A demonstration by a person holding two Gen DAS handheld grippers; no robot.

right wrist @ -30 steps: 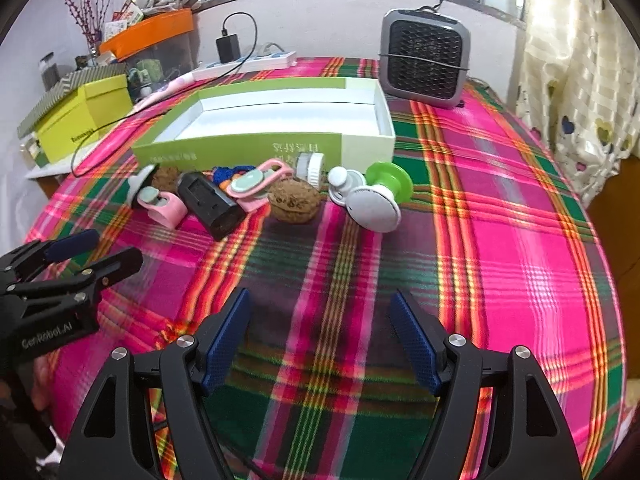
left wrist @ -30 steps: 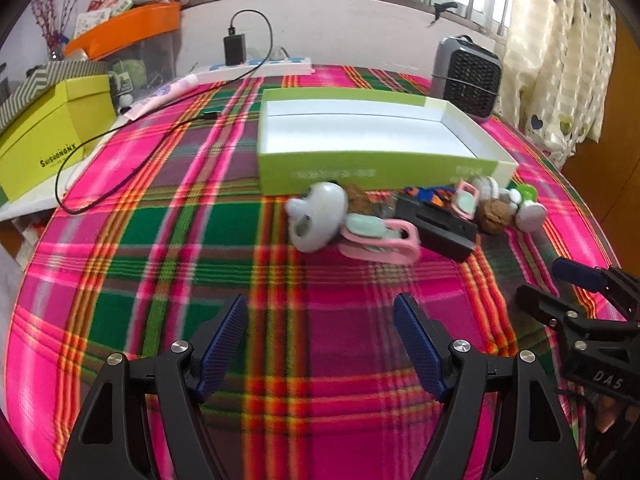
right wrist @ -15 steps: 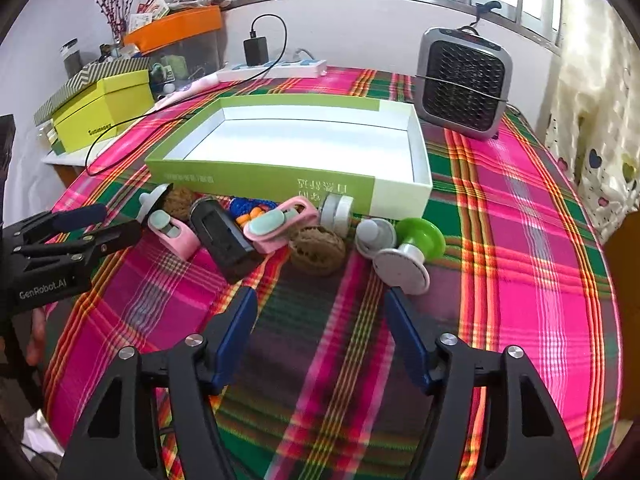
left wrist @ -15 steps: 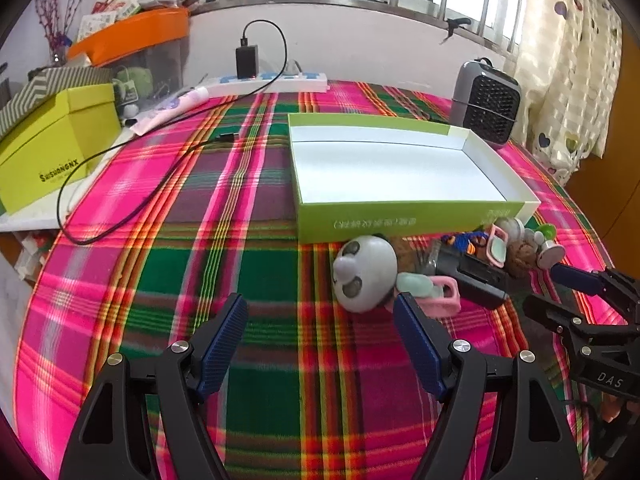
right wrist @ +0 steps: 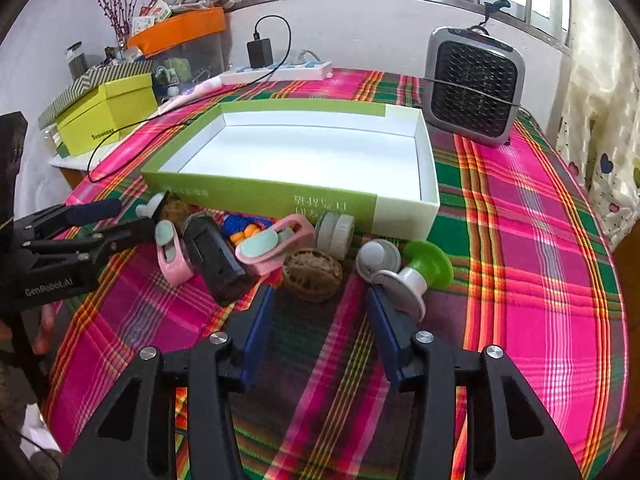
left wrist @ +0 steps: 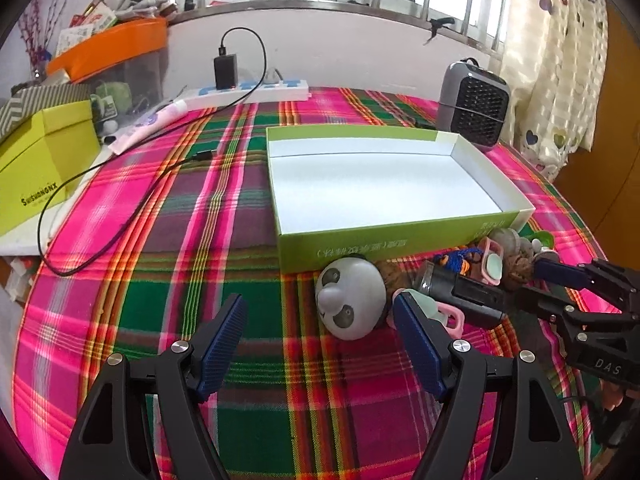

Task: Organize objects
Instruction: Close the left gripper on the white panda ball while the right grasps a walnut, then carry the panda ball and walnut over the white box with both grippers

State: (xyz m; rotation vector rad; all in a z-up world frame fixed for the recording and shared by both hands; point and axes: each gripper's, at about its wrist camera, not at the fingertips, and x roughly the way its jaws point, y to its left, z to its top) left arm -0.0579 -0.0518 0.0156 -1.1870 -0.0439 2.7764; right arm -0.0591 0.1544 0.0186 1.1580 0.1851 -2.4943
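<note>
An empty green-and-white box lies on the plaid table. In front of it sits a row of small things: a grey panda toy, pink clips, a black block, a blue-orange toy, a brown woven ball, a white roll, and a green-and-white knob. My left gripper is open and empty, just before the panda. My right gripper is open and empty, just before the woven ball.
A grey fan heater stands behind the box at the right. A power strip with a charger and a black cable lie at the back left. A yellow-green box and an orange-lidded bin stand left.
Both grippers have moved forward toward the row of small things. The left one has swung so the panda toy now sits between its fingers' line. Both stay open.
</note>
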